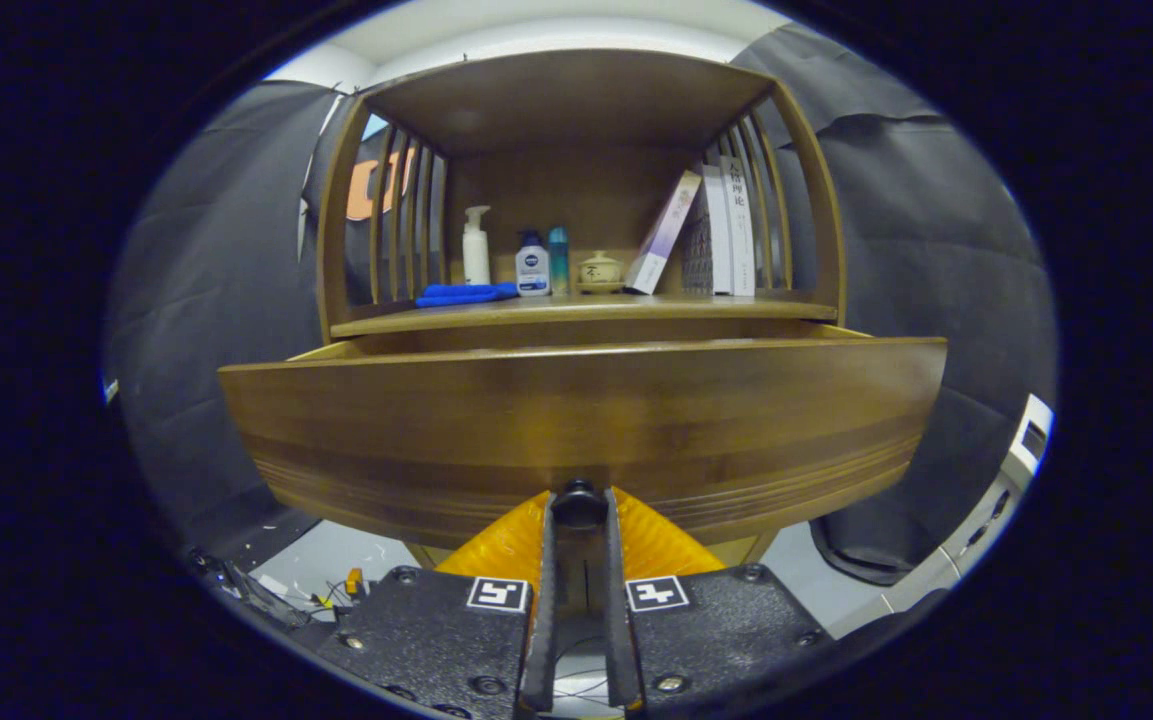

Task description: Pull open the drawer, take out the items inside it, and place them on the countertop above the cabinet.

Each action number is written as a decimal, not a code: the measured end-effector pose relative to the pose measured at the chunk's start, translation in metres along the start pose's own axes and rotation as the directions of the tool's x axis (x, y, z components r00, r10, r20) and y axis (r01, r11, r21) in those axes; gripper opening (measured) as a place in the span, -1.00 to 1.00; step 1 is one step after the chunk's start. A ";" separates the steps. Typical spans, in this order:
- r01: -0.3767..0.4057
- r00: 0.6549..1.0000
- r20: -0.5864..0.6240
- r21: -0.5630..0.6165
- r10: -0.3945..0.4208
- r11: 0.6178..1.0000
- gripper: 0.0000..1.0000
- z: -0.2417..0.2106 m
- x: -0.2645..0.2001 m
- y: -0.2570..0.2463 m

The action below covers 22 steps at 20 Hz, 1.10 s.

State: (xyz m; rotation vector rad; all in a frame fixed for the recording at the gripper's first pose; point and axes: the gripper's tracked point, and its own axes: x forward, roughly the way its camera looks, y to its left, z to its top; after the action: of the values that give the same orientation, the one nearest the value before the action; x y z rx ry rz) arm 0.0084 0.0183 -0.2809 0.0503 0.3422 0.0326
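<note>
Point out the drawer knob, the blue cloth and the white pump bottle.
drawer knob (578, 505), gripper view, its dark round head between the fingers.
blue cloth (464, 294), gripper view, middle of the fold.
white pump bottle (476, 258), gripper view, its body.

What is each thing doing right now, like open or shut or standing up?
drawer: pulled partly open
knob: clamped between the jaws
gripper: shut on the knob
pump bottle: upright on the countertop
blue cloth: lying flat
books: standing, one leaning
small pot: lid on
</note>
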 end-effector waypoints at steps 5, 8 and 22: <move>-0.014 1.000 -0.010 -0.002 0.014 1.000 -0.55 -0.012 -0.021 -0.001; -0.015 1.000 -0.009 -0.010 0.015 1.000 -0.55 -0.017 -0.024 0.000; 0.023 0.976 0.217 -0.033 -0.015 0.999 0.81 0.067 -0.076 -0.022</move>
State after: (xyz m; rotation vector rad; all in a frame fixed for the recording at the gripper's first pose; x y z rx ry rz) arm -0.0405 -0.0100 -0.1938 0.0155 0.1238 0.0140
